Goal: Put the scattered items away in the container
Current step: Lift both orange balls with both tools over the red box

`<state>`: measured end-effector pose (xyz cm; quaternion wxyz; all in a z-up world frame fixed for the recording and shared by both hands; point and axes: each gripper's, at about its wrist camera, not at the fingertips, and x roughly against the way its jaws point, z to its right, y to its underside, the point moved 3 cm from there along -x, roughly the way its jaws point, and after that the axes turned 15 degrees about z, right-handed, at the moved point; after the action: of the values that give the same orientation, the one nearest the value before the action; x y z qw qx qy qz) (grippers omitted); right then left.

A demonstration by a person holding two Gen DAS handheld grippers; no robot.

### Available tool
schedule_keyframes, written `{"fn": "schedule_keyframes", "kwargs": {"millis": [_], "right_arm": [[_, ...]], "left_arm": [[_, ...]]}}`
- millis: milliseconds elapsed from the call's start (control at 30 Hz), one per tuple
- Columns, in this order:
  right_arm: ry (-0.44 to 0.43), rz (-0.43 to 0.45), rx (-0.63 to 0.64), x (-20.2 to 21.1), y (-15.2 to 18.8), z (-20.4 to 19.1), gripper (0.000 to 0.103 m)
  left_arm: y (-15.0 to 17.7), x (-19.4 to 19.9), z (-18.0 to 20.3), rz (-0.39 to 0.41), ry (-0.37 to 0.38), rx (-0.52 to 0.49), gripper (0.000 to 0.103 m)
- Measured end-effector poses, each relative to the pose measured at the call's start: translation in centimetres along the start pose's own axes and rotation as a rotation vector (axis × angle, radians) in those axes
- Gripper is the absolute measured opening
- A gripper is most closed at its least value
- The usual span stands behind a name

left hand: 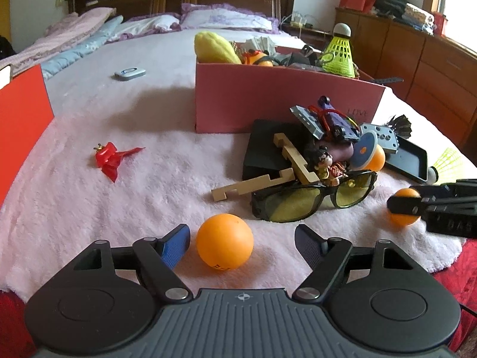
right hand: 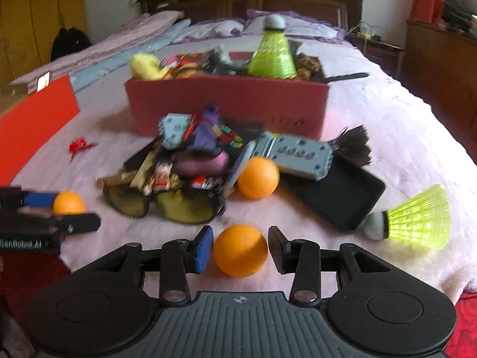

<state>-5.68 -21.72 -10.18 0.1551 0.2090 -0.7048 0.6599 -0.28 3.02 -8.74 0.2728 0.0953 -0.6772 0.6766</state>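
I saw the pink box (left hand: pixel 286 98) sat mid-bed, already heaped | clutter pile (left hand: pixel 322 155) lay against its front | my left gripper (left hand: pixel 242 243) was spread around one orange ball (left hand: pixel 225 245) | my right gripper (right hand: pixel 240 250) was parted, flanking another ball (right hand: pixel 240 250)

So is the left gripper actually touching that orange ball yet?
Apart. The left wrist view shows the ball lying between the open left gripper fingers, with pink blanket visible on both sides of it.
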Motion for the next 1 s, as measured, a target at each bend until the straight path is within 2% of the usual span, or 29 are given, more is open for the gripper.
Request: {"fn": "schedule_keyframes", "kwargs": {"millis": [167,233,300,533,567,1000], "right_arm": [[-0.02,-0.015,0.016,0.5,0.6,-0.8,0.051],[-0.027,-0.021,0.022,0.7,0.9,-1.1,0.052],[-0.035,-0.028,0.029,0.9,1.1,-1.4,0.052],[-0.043,-0.041,0.029,0.9,1.4,-1.5,0.043],[-0.043,-0.04,0.031,0.9,1.3,-1.5,0.042],[-0.084,0.018,0.053,2.0,-1.0,-2.5,0.042]], "left_arm": [[0.0,0.0,0.0,0.004,-0.001,-0.001,0.077],[0.0,0.0,-0.1,0.002,-0.003,0.003,0.071],[0.0,-0.1,-0.2,-0.002,-0.004,0.006,0.054],[0.3,-0.3,-0.6,-0.028,0.002,0.023,0.05],[0.3,-0.3,-0.6,-0.029,0.008,0.025,0.04],[-3.1,1.0,0.6,0.049,0.056,0.008,0.04]]}}
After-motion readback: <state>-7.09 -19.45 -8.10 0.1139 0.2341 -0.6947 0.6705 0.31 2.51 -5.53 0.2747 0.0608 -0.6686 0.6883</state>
